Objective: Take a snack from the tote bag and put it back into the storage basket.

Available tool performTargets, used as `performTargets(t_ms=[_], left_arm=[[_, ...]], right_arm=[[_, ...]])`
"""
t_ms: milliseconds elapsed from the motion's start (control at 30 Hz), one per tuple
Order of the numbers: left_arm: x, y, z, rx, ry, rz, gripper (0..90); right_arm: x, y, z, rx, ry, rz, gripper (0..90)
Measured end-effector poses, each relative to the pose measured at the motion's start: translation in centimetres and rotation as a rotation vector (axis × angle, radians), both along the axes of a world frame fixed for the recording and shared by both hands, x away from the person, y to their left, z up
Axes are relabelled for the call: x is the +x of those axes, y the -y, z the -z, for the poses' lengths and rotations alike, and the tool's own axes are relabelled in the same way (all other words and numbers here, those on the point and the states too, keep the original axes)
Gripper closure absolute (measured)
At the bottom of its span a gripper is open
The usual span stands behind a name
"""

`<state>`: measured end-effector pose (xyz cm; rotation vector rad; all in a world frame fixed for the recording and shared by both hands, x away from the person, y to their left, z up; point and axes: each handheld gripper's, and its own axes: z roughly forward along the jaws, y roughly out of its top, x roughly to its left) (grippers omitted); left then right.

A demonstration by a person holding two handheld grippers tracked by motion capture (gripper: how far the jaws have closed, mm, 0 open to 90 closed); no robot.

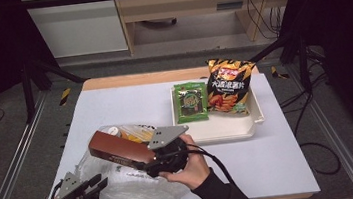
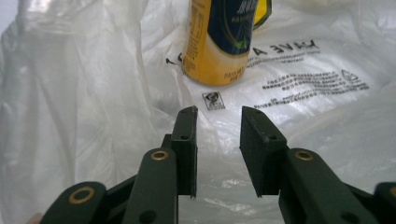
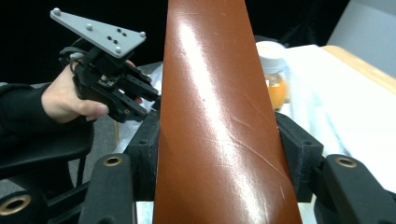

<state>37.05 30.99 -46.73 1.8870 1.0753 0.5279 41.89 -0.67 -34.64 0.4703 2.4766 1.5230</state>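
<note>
Lower left of the high view, the right gripper [image 1: 144, 164] is pinching a glossy reddish-brown long box [image 1: 119, 148] by one end, tilted up over the crumpled clear plastic bag [image 1: 124, 191], prob just lifted out. Bottom left corner, the left gripper [image 1: 96, 184] has jaws apart w/ nothing between, parked at the bag's edge, likely steadying it. A yellow-and-blue can [image 2: 224, 39] lies in the bag.

Your brown box [image 1: 118, 149] is long, glossy and a bit scuffed, raised off the table at a slant over the crinkly white plastic bag [image 1: 124, 191] sprawled at the table's near-left corner.
</note>
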Motion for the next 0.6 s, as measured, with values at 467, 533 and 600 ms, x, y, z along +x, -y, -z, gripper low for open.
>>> performTargets(t_ms=[467,533,600], left_arm=[[-0.1,-0.4,-1.5,-0.035,0.039,-0.015,61.1],[-0.1,-0.4,-1.6,-0.037,0.041,-0.017,60.1],[-0.1,-0.4,-1.7,-0.036,0.044,-0.017,59.2]], right_arm=[[0.9,7.4,-1.4,-0.016,0.024,0.132,43.6],[1.1,8.5,-1.4,-0.023,0.021,0.15,43.7],[1.3,9.7,-1.4,-0.026,0.022,0.17,43.7]])
